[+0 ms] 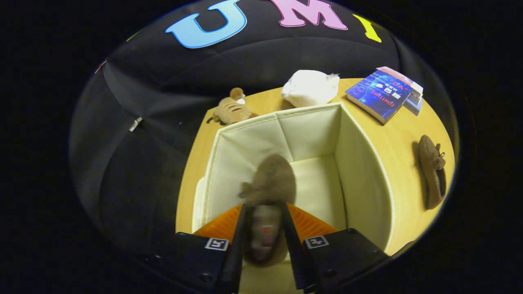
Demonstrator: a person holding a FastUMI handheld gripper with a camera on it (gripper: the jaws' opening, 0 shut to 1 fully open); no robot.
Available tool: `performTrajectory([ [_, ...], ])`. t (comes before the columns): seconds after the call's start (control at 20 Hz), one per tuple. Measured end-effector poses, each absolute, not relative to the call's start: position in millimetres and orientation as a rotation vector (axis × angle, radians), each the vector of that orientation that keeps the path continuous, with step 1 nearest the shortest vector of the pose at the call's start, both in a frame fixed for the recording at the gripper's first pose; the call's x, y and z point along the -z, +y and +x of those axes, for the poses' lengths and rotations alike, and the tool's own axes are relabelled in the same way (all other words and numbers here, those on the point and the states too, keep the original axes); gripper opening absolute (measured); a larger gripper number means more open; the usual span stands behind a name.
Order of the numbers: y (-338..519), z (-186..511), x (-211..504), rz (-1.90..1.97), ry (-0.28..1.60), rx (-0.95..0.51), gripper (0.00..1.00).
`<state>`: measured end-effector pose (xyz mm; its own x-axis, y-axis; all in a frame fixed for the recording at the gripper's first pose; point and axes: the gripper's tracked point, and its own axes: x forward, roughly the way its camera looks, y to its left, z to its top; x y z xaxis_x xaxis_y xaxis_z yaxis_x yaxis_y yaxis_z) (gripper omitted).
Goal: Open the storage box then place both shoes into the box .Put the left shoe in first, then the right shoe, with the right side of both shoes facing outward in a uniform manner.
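A cream fabric storage box (359, 171) stands open on the wooden table, its inside bare. My gripper (264, 216) is shut on a brown moccasin shoe (271, 179), held by its heel end with the toe pointing forward, hanging above the box's opening. The shoe is blurred. The second brown shoe (432, 171) lies on its side on the table to the right of the box, apart from it.
Behind the box lie a small striped plush toy (232, 109) and a white plush toy (309, 87). A stack of books (384, 94) sits at the back right. The table (404, 134) ends close to the box's left side.
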<state>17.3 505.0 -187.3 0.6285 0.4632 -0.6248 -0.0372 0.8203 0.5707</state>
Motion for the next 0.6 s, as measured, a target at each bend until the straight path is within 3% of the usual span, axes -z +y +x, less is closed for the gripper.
performTrajectory([
  [0.15, 503.1, 12.1, 183.7, 0.527, 0.839, -0.326, 0.77],
  [0.6, 445.7, 22.5, 139.6, 0.427, 0.684, -0.340, 0.77],
])
